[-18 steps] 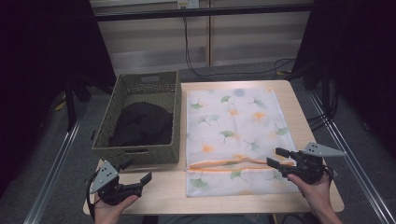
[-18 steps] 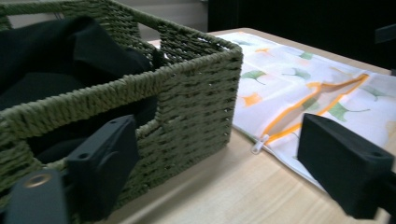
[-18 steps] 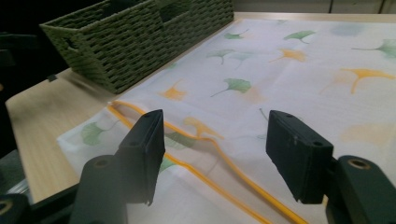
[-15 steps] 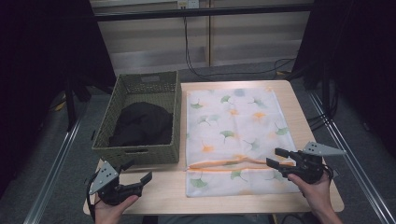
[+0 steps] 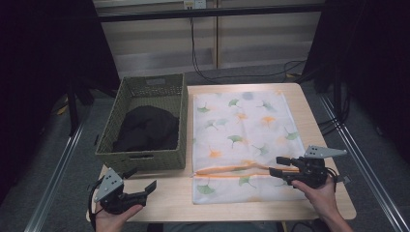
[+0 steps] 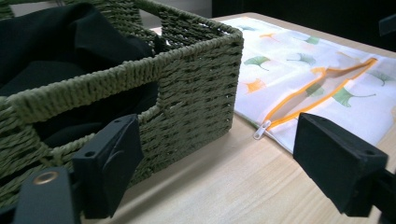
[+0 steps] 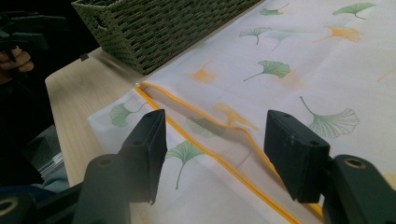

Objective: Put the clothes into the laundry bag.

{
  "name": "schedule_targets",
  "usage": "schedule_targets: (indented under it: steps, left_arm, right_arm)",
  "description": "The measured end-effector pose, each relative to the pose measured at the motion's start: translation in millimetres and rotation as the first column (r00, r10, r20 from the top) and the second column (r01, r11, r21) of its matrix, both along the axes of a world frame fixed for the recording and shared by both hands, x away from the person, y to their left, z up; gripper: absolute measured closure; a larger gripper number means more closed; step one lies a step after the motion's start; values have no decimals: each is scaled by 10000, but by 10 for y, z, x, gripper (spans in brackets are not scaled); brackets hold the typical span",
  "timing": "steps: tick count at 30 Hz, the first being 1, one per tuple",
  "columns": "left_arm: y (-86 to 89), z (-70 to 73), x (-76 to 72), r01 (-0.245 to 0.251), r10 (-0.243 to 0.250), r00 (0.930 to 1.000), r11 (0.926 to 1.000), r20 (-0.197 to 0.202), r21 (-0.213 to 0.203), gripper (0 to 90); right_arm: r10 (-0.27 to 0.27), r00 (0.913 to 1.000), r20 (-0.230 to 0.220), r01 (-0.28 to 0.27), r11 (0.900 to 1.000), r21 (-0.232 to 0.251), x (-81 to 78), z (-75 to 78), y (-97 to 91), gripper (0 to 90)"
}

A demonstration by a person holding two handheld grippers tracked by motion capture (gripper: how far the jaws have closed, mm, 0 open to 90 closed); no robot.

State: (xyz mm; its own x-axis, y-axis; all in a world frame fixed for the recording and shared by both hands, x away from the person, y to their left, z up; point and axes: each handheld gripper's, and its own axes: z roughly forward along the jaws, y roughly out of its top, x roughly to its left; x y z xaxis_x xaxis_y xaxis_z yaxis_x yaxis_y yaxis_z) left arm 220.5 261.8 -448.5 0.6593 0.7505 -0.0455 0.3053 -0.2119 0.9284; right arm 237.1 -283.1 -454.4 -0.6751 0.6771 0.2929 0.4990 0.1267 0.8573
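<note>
Both jaw pairs open, nothing gripped.
Right gripper hovers over the bag's unzipped orange slit, jaws straddling it, probably to lift an edge and widen the mouth. Left gripper waits just off the basket's near wall, by the zipper pull. Black cloth sits in the basket, bag flat just beside it. Pale wood table; dark room, cables on the floor beyond the basket.
</note>
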Motion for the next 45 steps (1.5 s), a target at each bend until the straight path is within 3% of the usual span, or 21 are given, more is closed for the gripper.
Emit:
schedule_targets:
  steps: [3,7,10,16,19,21,23,33,38,41,44,45]
  left_arm:
    - [-1,0,-9,147,-144,9997,9998,-185,168,216]
    - [15,13,-33,105,-105,9999,9999,-80,119,212]
    - [11,18,-42,135,-133,9998,9999,-173,99,199]
    - [32,16,-17,-44,45,9997,10000,-243,58,188]
    - [39,19,-27,-78,80,9997,9999,-222,83,187]
    - [52,0,-23,-117,120,9984,9999,-544,42,186]
    - [58,-1,-19,-84,85,9985,10000,-535,21,184]
    - [70,12,-19,-70,73,9989,10000,-460,63,175]
    - [66,19,-34,-108,114,9992,9998,-385,153,175]
    - [64,18,-37,-151,159,9990,9997,-406,192,175]
    - [57,18,-42,-119,131,9990,9996,-422,272,175]
    - [58,16,-41,-19,28,9991,9998,-424,219,175]
  right_arm:
    - [204,9998,70,-203,9998,-49,46,10,24,430]
    - [332,9994,-91,-334,9992,-238,101,6,69,456]
    - [803,9958,-447,-830,9946,-623,168,-28,177,469]
    - [1346,9891,-594,-1394,9864,-865,296,-21,340,512]
    - [1533,9857,-704,-1586,9843,-774,358,-10,430,484]
    - [1616,9844,-695,-1662,9838,-672,398,-3,504,485]
    - [1662,9836,-697,-1709,9829,-684,415,0,536,485]
    - [1782,9800,-884,-1887,9735,-1294,711,47,699,447]
    - [1618,9802,-1139,-1810,9658,-1856,882,-88,719,448]
    - [1539,9795,-1301,-1770,9657,-1902,905,-174,718,448]
    - [1551,9736,-1673,-1885,9600,-2072,900,-298,730,421]
    - [1628,9692,-1848,-2034,9522,-2277,889,-326,744,422]
